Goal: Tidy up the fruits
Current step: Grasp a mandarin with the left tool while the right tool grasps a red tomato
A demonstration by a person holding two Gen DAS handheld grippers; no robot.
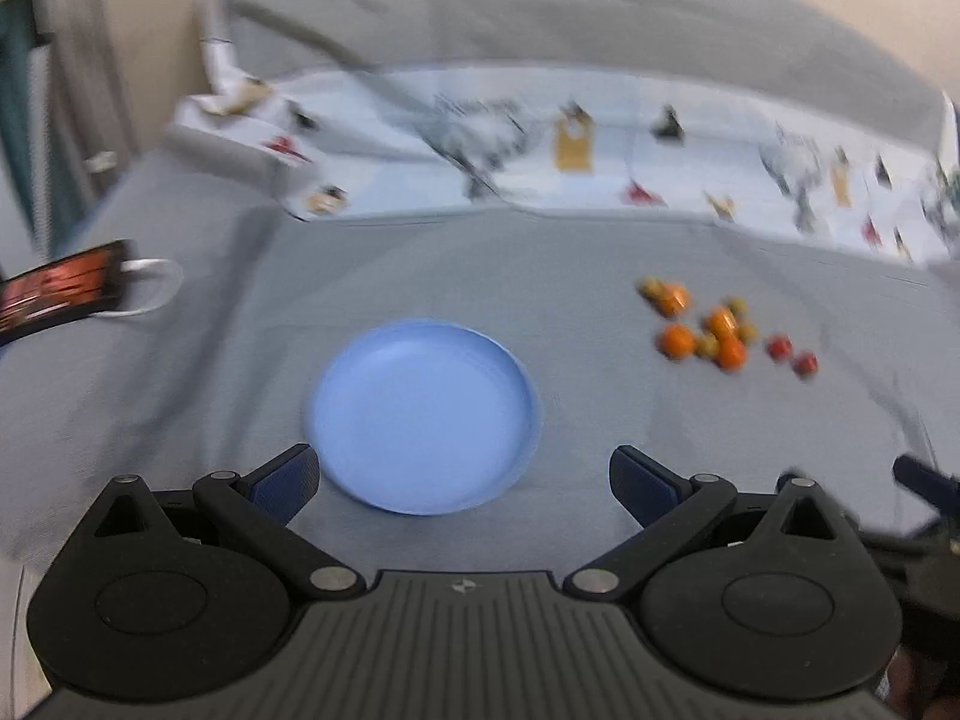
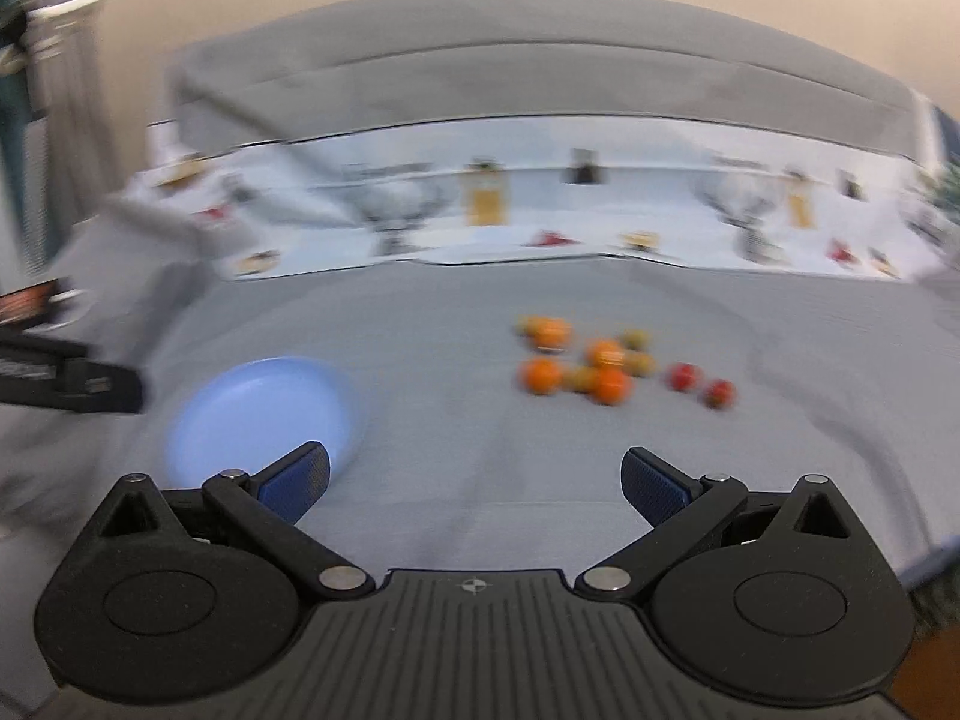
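Left edge object: a black item with red-orange print (image 1: 57,288) lies on the grey sheet (image 1: 180,372) at the far left, well apart from the plate; blur hides what it is.
Plate: the blue plate (image 1: 420,414) sits on the sheet with nothing on it; in the left wrist view it lies just ahead of the left gripper (image 1: 462,480), a little left of centre, its near rim between the fingertips.
Left gripper: jaws spread wide, holding nothing.
Right gripper: the right gripper (image 2: 474,480) is likewise spread wide with nothing between its pads; bare sheet lies directly ahead of it, and the plate (image 2: 264,414) is off its left fingertip.
Fruits: a loose cluster of orange and yellow-green fruits (image 2: 576,360) lies on the sheet, ahead and slightly right of the right gripper, well apart from it and from the plate.
Red fruits: two red fruits (image 2: 699,384) sit just right of the cluster.
Background: a patterned white cloth (image 2: 540,216) runs across behind the sheet.
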